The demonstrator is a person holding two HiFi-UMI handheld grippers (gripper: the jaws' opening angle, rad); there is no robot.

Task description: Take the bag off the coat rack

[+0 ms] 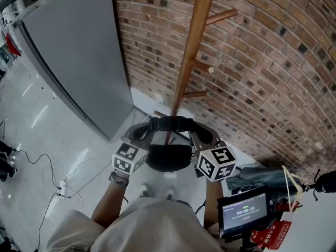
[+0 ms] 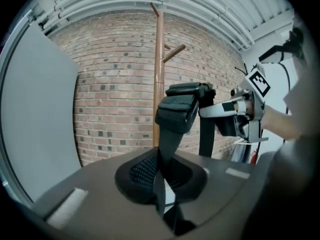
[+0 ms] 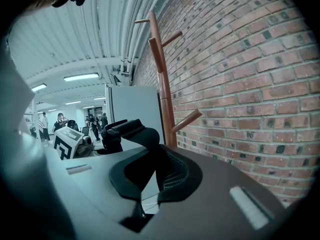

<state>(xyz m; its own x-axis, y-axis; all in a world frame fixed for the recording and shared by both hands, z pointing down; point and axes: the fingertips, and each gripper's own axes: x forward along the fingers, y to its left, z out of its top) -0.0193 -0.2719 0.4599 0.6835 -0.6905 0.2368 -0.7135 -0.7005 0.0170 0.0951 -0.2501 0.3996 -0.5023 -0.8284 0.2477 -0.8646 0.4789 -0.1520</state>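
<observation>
Standing by, I saw the person holding both tools up in front of the wooden coat rack (image 1: 192,41), which stood on the far side against the brick wall (image 1: 262,62). The left gripper (image 2: 162,181) had its jaws pressed together on the black strap (image 1: 170,123), and the right gripper (image 3: 152,176) was clamped on the same strap further along to the right. The padded middle of the strap arched between the two tools, just on the near side of the pole. The bag (image 1: 168,157) itself hung dark and rounded below the strap, between the grippers and close to the person's chest. The pegs (image 1: 201,65) that I could see up the pole were all bare, so to my eye the lifting-off was as good as done, with the strap looking clear of any hook. What seemed left was to draw the bag nearer, away from the pole, and carry it off; where it was meant to go I could not tell
</observation>
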